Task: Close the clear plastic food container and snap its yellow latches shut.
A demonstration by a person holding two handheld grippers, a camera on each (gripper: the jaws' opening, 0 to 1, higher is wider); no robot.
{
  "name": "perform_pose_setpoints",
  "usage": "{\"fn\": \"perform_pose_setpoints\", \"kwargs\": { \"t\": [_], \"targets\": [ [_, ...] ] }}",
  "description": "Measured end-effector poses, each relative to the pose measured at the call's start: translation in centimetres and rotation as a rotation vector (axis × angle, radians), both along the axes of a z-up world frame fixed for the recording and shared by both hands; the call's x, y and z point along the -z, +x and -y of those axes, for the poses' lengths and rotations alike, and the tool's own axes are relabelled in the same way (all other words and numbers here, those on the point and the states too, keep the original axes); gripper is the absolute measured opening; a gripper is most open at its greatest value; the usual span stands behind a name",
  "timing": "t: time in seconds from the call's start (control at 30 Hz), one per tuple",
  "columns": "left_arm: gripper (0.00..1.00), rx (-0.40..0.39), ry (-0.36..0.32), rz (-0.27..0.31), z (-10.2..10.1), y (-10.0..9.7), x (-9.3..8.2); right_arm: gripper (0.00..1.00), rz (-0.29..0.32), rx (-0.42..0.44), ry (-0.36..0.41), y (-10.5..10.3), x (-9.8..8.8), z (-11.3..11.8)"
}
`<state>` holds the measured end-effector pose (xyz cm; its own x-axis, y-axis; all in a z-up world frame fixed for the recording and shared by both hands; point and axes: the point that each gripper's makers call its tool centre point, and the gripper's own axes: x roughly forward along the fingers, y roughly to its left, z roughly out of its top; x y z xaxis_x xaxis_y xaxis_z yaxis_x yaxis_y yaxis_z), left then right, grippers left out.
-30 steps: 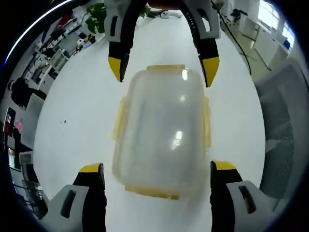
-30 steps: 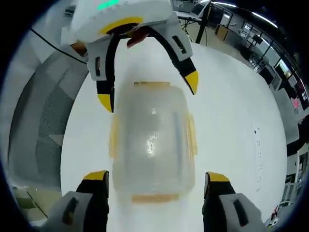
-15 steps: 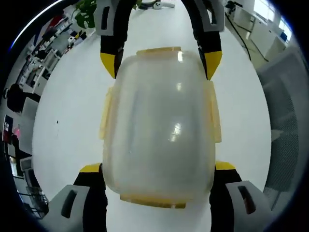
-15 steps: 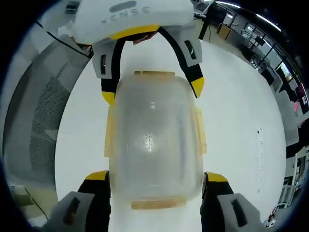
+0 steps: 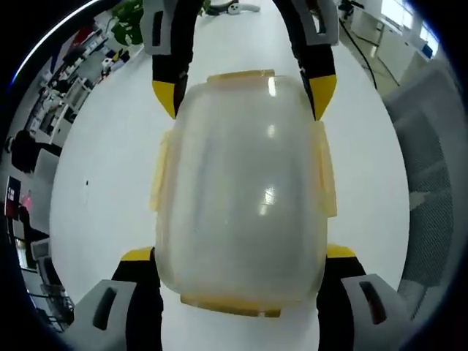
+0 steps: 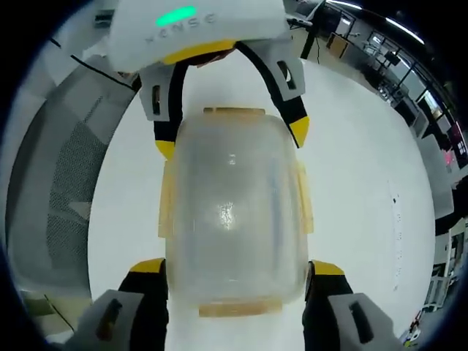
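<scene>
The clear plastic container [image 5: 241,190] lies with its lid on, on a white table [image 5: 102,161]. Yellow latches [image 5: 159,172] stick out from its sides and ends. My left gripper [image 5: 239,254] is open, its yellow-tipped jaws straddling the container's near end. My right gripper [image 5: 243,93] comes in from the far side, open, with its jaws at the two far corners. In the right gripper view the same container [image 6: 234,205] sits between the right gripper [image 6: 238,267] at its near end and the left gripper [image 6: 232,140] at its far end. Whether the jaws touch the walls is unclear.
A grey mesh chair [image 5: 431,183] stands beside the table, also visible as the chair [image 6: 58,190] in the right gripper view. A cable [image 5: 365,58] runs over the table's far part. Office desks and a green plant [image 5: 128,25] lie beyond.
A second ago both grippers were farther from the container; they have closed in so their jaws now straddle its ends. Over the last half second nothing has visibly moved.
</scene>
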<state>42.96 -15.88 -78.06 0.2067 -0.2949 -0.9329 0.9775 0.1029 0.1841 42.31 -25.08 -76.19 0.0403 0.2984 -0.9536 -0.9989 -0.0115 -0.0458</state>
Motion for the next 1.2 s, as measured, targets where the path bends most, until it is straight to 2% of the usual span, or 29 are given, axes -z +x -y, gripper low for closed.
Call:
{"fn": "perform_pose_setpoints", "kwargs": {
  "t": [0.47, 0.83, 1.2],
  "targets": [
    [0.86, -0.019, 0.001, -0.002, -2.7, -1.4, -0.1, 0.75, 0.0, 0.011, -0.003, -1.4, 0.1, -3.0],
    [0.86, -0.01, 0.009, -0.001, -4.2, -0.8, -0.1, 0.75, 0.0, 0.028, 0.004, -1.1, 0.1, -4.4],
    [0.86, -0.009, 0.016, -0.001, -4.8, 0.3, 0.0, 0.75, 0.006, 0.035, 0.015, 0.0, 0.1, -5.0]
  ]
}}
